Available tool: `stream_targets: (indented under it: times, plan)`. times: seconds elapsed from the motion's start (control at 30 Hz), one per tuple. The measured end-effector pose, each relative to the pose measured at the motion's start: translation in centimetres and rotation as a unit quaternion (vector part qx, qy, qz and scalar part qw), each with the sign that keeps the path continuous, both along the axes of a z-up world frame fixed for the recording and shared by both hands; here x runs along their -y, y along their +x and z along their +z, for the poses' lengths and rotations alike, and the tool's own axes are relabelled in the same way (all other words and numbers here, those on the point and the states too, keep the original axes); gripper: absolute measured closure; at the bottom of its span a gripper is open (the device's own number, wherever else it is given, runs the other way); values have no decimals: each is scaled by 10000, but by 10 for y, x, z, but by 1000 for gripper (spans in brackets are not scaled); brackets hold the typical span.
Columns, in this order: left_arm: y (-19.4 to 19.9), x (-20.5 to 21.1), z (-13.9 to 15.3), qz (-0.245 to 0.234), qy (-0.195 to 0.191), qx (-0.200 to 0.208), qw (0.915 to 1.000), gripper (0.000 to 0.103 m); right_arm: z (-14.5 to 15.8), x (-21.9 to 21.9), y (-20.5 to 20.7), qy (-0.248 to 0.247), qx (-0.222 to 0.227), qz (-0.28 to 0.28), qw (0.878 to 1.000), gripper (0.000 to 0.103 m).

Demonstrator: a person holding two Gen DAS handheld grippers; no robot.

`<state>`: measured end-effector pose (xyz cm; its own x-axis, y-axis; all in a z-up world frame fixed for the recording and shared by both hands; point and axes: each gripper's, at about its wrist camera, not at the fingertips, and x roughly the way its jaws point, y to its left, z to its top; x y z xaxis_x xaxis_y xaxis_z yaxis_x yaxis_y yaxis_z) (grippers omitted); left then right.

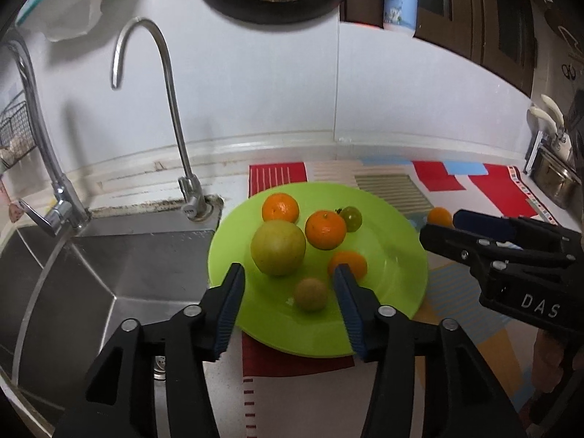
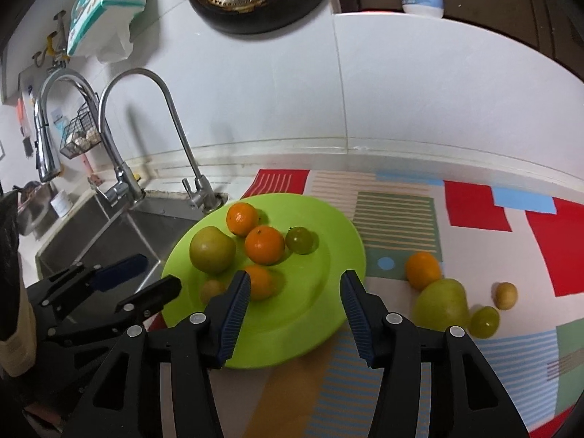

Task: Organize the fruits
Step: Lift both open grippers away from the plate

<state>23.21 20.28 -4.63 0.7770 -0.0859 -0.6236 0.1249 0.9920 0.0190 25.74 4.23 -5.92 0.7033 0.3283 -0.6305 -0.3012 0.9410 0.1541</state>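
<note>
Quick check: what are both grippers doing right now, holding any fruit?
Left gripper: jaws open, holding nothing, poised over the green plate.
Right gripper: jaws open, holding nothing, also over the plate.

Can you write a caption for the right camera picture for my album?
Open right gripper above round lime-green plate of fruit.
</note>
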Motion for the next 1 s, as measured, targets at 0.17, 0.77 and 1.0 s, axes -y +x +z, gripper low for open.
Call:
stream_targets:
  times: [0.17,0.77,1.0]
  plan:
    - [-19,4,16,78,-7,215,9997,41,10,9,-17,-1,116,-68,9999,48]
    - [-80,44,55,-22,91,840,9964,21,54,61,-89,-64,821,-545,9951,34]
    - [-93,69,64,-65,94,995,9950,15,65,87,-106,-115,981,-687,9927,32]
